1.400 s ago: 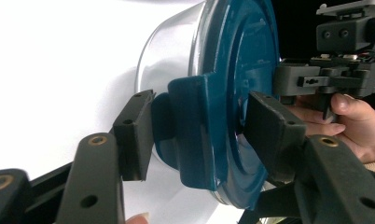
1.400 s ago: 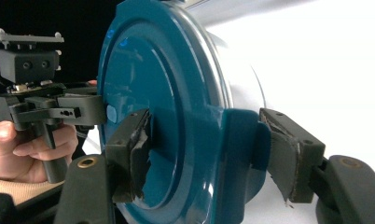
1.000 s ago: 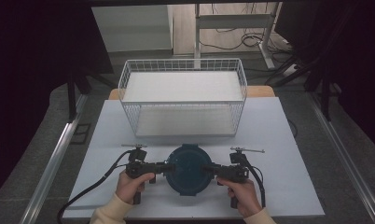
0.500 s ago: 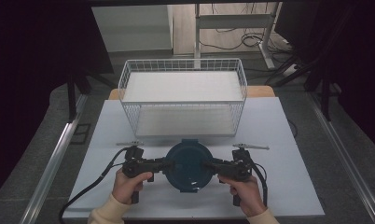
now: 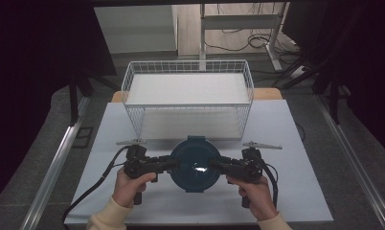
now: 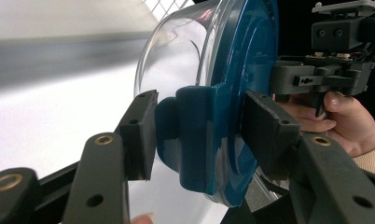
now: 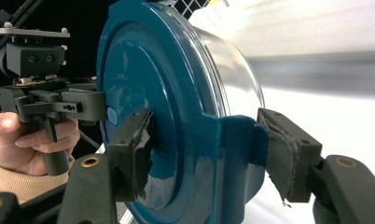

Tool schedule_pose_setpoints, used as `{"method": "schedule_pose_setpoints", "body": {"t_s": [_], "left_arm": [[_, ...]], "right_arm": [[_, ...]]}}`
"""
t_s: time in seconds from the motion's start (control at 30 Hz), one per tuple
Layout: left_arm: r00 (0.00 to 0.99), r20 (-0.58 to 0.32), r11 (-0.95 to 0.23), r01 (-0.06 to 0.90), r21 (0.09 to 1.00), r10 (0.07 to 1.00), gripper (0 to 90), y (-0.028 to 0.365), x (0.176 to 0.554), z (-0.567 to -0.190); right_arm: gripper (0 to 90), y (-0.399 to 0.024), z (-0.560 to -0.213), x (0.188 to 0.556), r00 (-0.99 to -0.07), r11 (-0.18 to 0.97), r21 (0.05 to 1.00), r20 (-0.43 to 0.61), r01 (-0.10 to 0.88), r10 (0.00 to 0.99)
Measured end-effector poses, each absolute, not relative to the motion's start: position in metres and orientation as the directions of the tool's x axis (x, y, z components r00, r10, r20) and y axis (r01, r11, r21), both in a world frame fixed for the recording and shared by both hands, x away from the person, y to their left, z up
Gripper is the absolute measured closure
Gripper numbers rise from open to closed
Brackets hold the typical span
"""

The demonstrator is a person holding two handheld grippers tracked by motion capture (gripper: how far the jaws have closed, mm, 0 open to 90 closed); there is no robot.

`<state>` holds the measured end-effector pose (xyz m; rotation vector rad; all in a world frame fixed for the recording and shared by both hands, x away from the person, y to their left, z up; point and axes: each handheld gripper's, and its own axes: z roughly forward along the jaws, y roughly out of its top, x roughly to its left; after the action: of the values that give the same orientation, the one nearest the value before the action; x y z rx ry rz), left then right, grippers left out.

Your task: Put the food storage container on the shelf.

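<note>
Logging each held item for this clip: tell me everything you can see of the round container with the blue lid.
The container is round, with a clear, plastic-looking bowl under a glossy dark teal lid that has clip tabs at opposite sides. It is closed and sits roughly level, lid up, in front of the white wire basket. The left gripper clamps one tab and the right gripper the other. Nothing can be seen inside it.

- From the high view we see the white worktop [image 5: 286, 139] evenly and softly lit from above, while the room around it sinks into near black.
- We catch one small bright glint on the blue lid [image 5: 194, 165].
- Shadows under the wire basket [image 5: 133, 81] are faint.
- In both gripper views we find the near jaws sharp, the far worktop smeared into pale and grey streaks.
- The clear bowl wall [image 6: 176, 56] carries soft reflections.
</note>
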<state>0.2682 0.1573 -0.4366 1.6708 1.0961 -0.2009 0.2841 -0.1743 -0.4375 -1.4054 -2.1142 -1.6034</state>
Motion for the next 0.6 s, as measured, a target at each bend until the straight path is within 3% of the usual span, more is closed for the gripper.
{"method": "schedule_pose_setpoints", "body": {"t_s": [0.6], "left_arm": [[0.604,-0.577,0.008,0.687,0.726,0.550,47.7,0.162,0.285,-0.393]], "right_arm": [[38.6,-0.171,-0.392,0.300,-0.602,0.006,0.737,0.548,0.676,0.581]]}}
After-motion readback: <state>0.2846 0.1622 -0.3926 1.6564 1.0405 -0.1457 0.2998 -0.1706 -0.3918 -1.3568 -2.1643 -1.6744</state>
